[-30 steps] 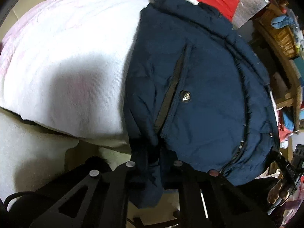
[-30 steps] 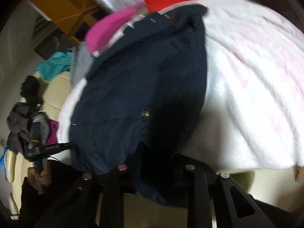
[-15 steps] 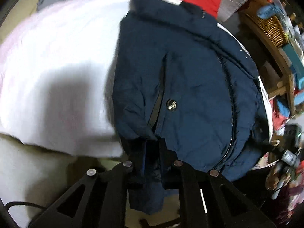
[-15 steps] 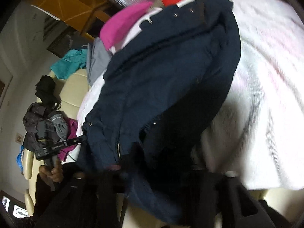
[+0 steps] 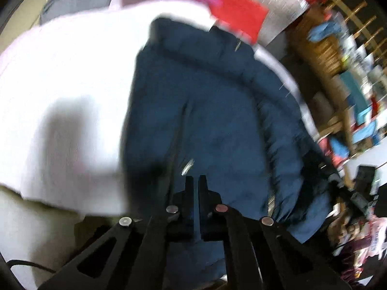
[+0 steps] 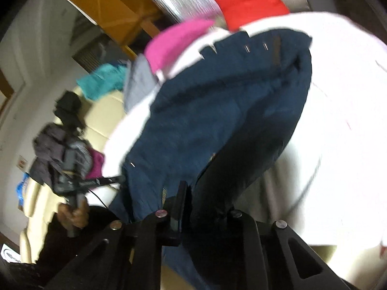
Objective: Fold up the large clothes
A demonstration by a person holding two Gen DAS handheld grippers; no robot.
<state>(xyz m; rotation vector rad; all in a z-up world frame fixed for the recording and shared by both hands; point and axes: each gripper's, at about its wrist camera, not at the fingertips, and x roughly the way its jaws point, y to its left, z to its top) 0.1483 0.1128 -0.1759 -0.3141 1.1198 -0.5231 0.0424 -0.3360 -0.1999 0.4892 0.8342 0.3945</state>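
Navy jacket (image 5: 212, 111) lies spread over a white blanket (image 5: 63, 91), filling the middle of both views and running down to the lower edge of each. In the left wrist view the left gripper (image 5: 196, 181) sits at lower centre, its jaws pressed together over the jacket's hem with no fabric visibly between them. In the right wrist view the right gripper (image 6: 191, 193) is closing; dark cloth hangs at its jaws, but blur hides whether it is pinched. Pink cloth (image 6: 176, 41), red cloth (image 6: 251, 2) and a silver sheet (image 5: 261, 2) lie beyond. Wooden shelves (image 5: 338, 55) stand upper right. No writing is readable.
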